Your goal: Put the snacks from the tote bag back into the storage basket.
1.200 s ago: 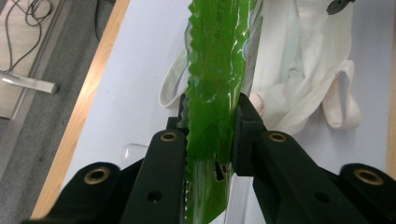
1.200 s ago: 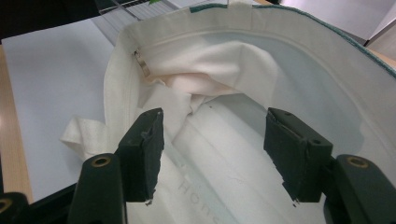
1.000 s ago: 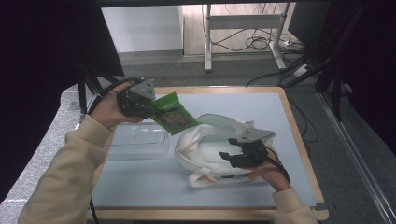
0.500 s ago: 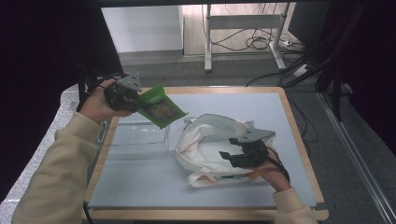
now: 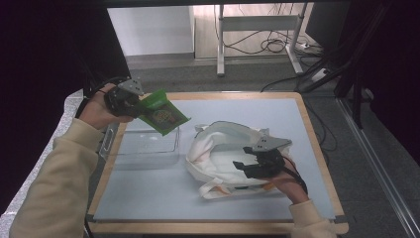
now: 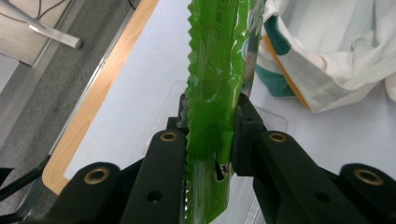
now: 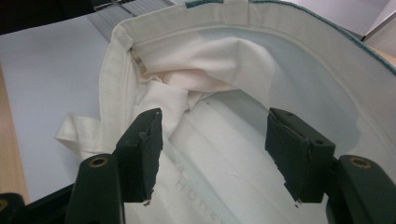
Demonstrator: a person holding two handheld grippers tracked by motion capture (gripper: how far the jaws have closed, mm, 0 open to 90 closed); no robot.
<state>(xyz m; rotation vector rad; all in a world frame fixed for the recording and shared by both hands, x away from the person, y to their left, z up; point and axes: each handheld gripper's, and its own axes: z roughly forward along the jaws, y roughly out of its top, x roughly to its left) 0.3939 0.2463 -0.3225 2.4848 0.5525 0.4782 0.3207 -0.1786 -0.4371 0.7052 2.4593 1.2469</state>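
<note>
Left gripper clamps a glossy green crinkle-edged snack packet at ten o'clock; right gripper, jaws apart, sits inside the soft cream cloth bag.

Your right gripper holds its jaws wide apart inside the mouth of the white bag, which lies on the bench.

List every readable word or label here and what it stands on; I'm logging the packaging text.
"Hom": faint grey letters, cut off, inside the white tote bag, in the right gripper view.
Embossed characters along the sealed edge of the green snack packet: too blurred to read.
Round picture label on the packet's face: too small to read.
</note>
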